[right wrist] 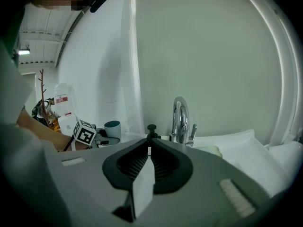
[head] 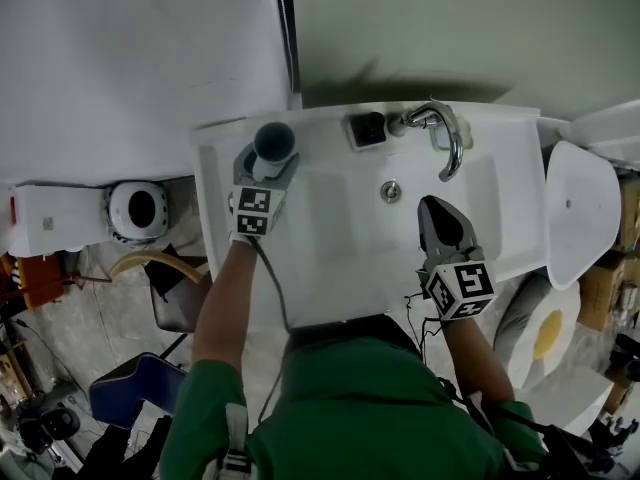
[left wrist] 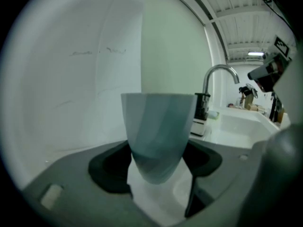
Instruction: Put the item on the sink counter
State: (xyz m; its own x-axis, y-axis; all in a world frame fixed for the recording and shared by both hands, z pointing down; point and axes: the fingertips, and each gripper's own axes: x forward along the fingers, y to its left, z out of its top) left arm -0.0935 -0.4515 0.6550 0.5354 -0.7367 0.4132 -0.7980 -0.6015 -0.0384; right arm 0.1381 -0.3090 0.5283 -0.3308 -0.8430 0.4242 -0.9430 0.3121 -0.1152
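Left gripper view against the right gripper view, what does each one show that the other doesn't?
Only the left gripper view shows the left gripper clamped on the tapered blue-grey cup, close up. Only the right gripper view shows the right gripper shut and empty, plus the left one's square-marker cube. Both show the cup, the curved chrome tap and the white sink counter.

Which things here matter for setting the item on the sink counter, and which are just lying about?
Job: teal cup, left tongs gripping it, sink counter.
Lying about: faucet, drain, black box by the faucet, shut empty right tongs.
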